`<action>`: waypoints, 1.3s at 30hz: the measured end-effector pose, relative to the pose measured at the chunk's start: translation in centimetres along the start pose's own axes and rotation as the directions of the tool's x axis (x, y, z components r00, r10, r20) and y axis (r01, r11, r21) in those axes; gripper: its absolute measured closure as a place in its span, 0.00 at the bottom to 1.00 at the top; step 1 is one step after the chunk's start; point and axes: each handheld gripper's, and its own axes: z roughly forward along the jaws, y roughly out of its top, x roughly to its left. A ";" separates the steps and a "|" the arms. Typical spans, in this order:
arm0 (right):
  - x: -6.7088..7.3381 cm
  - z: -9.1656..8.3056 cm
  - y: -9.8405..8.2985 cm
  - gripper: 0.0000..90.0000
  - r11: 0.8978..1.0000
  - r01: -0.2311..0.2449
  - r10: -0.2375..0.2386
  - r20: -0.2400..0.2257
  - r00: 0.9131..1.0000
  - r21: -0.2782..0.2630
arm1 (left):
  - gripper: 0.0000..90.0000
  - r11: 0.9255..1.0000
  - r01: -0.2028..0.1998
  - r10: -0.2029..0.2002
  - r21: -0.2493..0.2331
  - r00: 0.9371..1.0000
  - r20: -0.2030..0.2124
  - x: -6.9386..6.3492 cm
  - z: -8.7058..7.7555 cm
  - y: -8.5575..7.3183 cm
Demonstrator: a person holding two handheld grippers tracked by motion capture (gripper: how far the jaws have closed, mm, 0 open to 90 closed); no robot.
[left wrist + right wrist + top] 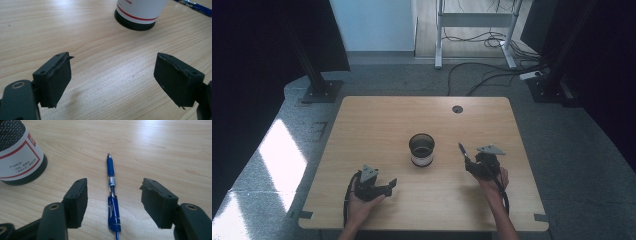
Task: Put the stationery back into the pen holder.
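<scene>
Blue pen (111, 192) flat beside upright mesh cup (422, 149)

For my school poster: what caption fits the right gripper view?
Open hand-held gripper straddling a blue pen beside a mesh pen cup.

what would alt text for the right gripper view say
A blue pen lies flat on a wooden table, between the open black jaws of the right tool, its tip pointing away from the camera. A black mesh cup with a white, red-bordered label stands at upper left.
</scene>
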 end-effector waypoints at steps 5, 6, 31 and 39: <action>0.3 0.7 0.7 0.45 1.000 0.013 -0.012 -0.012 1.000 0.022 | 0.16 1.000 0.006 -0.006 0.001 1.000 -0.004 0.1 -0.2 0.0; 0.3 0.9 0.8 0.45 1.000 0.016 -0.016 -0.013 1.000 0.024 | 0.16 1.000 0.008 -0.008 -0.003 1.000 -0.005 0.1 -0.3 0.0; -0.4 7.2 2.4 0.57 0.993 0.007 -0.003 -0.034 0.999 0.117 | 0.17 0.999 0.004 -0.005 0.032 1.000 0.031 0.3 0.0 -0.2; -0.4 8.8 2.5 0.60 0.987 0.017 -0.009 -0.056 0.998 0.161 | 0.17 0.999 0.005 -0.006 0.042 0.999 0.033 0.4 0.2 -0.3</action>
